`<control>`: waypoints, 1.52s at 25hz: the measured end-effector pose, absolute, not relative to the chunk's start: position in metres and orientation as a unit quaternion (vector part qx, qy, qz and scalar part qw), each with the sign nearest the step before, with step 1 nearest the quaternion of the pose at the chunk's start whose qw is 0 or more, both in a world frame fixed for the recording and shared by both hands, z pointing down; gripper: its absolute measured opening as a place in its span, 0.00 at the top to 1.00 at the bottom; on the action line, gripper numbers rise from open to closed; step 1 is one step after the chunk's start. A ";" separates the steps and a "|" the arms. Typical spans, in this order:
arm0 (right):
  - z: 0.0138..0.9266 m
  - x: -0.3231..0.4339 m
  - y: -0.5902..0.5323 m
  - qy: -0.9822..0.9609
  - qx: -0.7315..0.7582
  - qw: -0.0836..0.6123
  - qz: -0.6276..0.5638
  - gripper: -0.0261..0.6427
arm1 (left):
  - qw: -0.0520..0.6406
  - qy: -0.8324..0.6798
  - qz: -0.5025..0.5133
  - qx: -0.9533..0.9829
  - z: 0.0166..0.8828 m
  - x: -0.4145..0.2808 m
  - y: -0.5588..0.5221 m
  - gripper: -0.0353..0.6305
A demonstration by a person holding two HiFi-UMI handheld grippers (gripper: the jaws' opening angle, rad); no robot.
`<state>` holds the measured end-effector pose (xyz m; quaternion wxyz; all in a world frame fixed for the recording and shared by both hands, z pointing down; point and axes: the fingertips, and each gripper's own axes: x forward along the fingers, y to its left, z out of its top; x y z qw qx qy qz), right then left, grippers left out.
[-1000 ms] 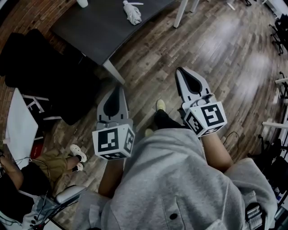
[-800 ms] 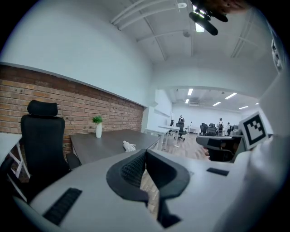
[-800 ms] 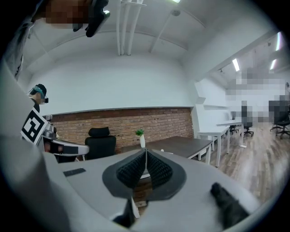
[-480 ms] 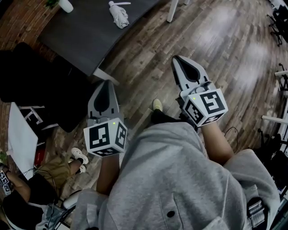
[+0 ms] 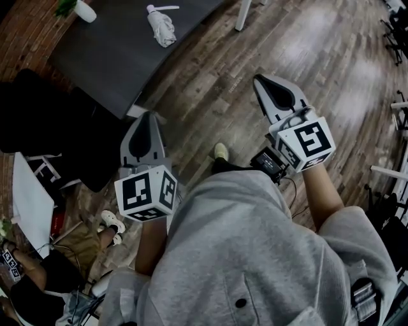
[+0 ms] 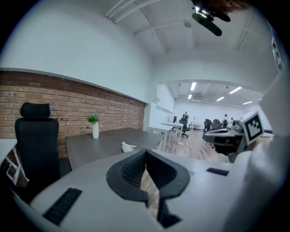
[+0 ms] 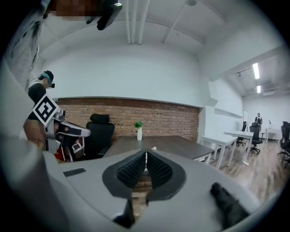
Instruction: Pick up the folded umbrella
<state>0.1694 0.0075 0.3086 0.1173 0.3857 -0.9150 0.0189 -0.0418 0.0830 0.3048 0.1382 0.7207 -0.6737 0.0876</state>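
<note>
The folded white umbrella (image 5: 160, 25) lies on a dark grey table (image 5: 108, 60) at the top left of the head view. In the left gripper view the umbrella (image 6: 128, 147) shows small, just left of the jaw tips and far beyond them. The right gripper view shows only a white scrap of the umbrella (image 7: 153, 148) above the jaws. My left gripper (image 5: 148, 118) is over the floor near the table's corner, jaws together and empty. Further right, my right gripper (image 5: 260, 79) also hangs over the floor, shut on nothing.
A white vase with a green plant (image 5: 81, 10) stands at the table's far end by the brick wall. A black office chair (image 7: 100, 131) sits left of the table. A seated person's legs and white shoes (image 5: 111, 221) are at lower left. More desks (image 6: 174, 128) stand further back.
The table and umbrella have slid left and slightly nearer in the head view, and the vase has come into view. Both grippers have been carried along over the floor, still shut.
</note>
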 end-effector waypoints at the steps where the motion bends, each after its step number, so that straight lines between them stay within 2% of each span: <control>1: 0.309 0.171 0.003 -0.916 0.383 0.118 0.018 0.92 | 0.138 -0.675 0.089 0.720 0.305 -0.040 0.079 0.93; 28: 0.318 0.171 -0.069 -0.922 0.374 0.043 0.091 0.93 | 0.122 -0.709 0.092 0.688 0.305 -0.024 0.018 0.92; 38: 0.322 0.160 -0.071 -0.926 0.363 0.044 0.091 0.92 | 0.122 -0.719 0.091 0.678 0.307 -0.033 0.018 0.92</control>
